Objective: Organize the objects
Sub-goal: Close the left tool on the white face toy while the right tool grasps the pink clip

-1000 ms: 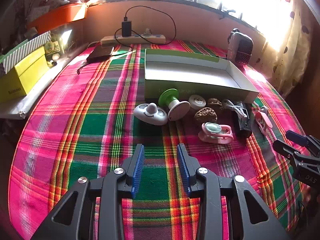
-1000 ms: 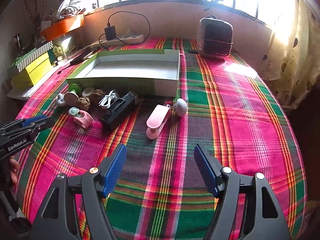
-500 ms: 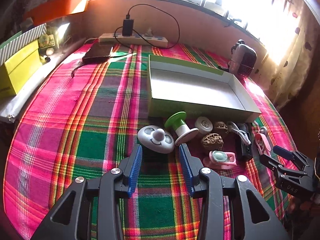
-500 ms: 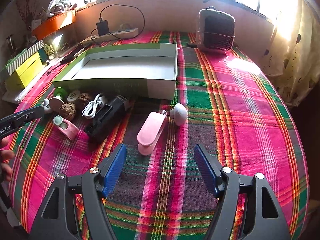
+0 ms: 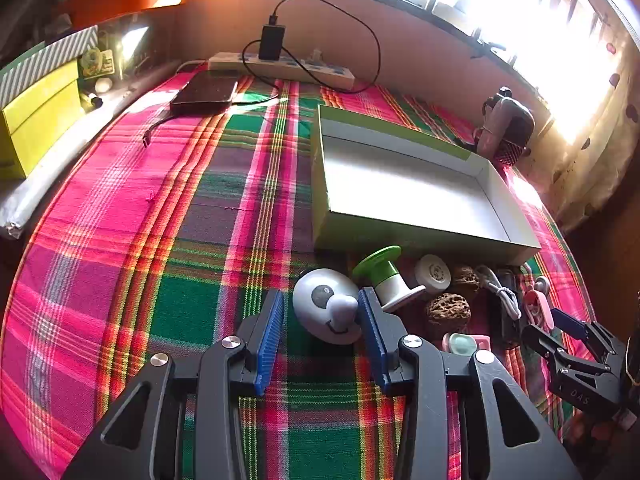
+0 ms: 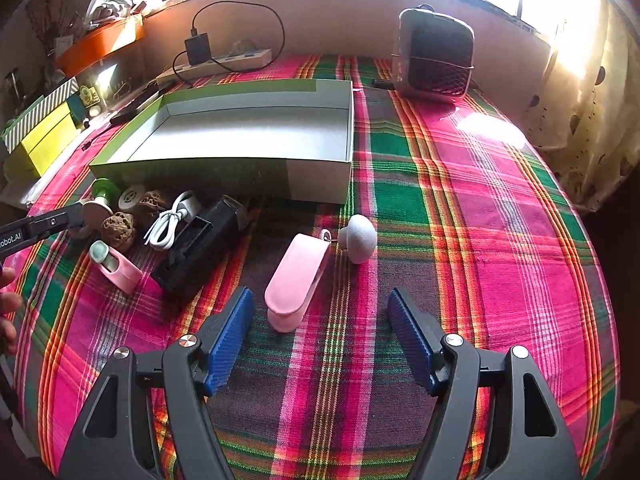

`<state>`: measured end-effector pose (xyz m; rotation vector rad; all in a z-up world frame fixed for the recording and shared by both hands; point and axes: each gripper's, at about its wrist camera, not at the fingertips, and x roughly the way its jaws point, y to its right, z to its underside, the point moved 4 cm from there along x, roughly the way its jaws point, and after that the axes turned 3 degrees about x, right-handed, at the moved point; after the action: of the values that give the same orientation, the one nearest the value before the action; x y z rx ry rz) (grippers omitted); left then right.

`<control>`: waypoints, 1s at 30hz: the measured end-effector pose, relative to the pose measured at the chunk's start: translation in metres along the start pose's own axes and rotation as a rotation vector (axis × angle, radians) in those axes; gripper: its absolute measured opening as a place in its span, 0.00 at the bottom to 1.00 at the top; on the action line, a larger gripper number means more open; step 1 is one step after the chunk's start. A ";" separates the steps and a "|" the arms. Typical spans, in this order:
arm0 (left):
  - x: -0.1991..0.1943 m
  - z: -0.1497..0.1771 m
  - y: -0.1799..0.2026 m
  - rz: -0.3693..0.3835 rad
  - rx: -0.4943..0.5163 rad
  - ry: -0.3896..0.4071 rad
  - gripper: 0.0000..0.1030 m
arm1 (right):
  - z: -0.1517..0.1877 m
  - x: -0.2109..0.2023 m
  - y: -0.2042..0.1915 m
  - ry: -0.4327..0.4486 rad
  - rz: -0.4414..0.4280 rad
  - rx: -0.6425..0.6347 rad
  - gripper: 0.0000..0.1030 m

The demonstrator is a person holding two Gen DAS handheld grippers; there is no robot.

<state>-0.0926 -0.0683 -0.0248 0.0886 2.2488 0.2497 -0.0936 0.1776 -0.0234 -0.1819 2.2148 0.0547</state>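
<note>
My left gripper (image 5: 320, 300) is open around a white smiley-face toy (image 5: 326, 308). The toy lies on the plaid cloth, against the right pad with a gap at the left one. Beside it lie a green spool (image 5: 384, 272), a white disc (image 5: 434, 274), two walnuts (image 5: 446, 312), a white cable (image 6: 168, 224), a black device (image 6: 204, 240) and a small pink piece with a mint cap (image 6: 114, 264). My right gripper (image 6: 320, 298) is wide open, with the near end of a pink clip (image 6: 298, 276) just ahead of its left pad. A grey knob (image 6: 360, 238) hangs off the clip. An empty green-and-white box (image 6: 224, 176) stands behind the row.
Along the back wall lie a power strip with a charger (image 5: 280, 66) and a dark phone (image 5: 206, 92). A small heater (image 6: 434, 56) stands at the back right. Yellow boxes (image 5: 36, 120) sit on the left ledge. A person's fingers (image 6: 8, 292) show at the left edge.
My left gripper moved forward until the white face toy lay between its jaws, which widened a little. My right gripper moved closer to the pink clip.
</note>
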 end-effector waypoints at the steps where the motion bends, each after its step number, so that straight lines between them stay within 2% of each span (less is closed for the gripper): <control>1: 0.001 -0.001 0.000 0.000 -0.001 -0.003 0.36 | -0.001 0.001 0.000 0.000 -0.001 0.002 0.68; 9: 0.005 -0.003 0.002 0.006 -0.002 -0.018 0.36 | -0.005 0.004 0.004 -0.001 0.000 0.008 0.68; 15: 0.004 -0.001 0.002 0.013 -0.006 -0.021 0.33 | -0.006 0.004 0.006 0.005 0.009 0.018 0.61; 22: 0.001 0.000 0.001 0.022 -0.012 -0.014 0.30 | -0.007 0.002 0.005 0.011 0.003 0.016 0.49; 26: 0.000 -0.001 0.001 0.021 -0.007 -0.011 0.29 | -0.007 0.002 0.006 0.016 0.006 0.022 0.36; 30: 0.000 -0.001 0.002 0.022 -0.010 -0.010 0.29 | -0.007 0.001 0.007 0.018 0.006 0.020 0.30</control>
<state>-0.0930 -0.0665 -0.0237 0.1085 2.2371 0.2716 -0.1005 0.1834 -0.0204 -0.1657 2.2332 0.0338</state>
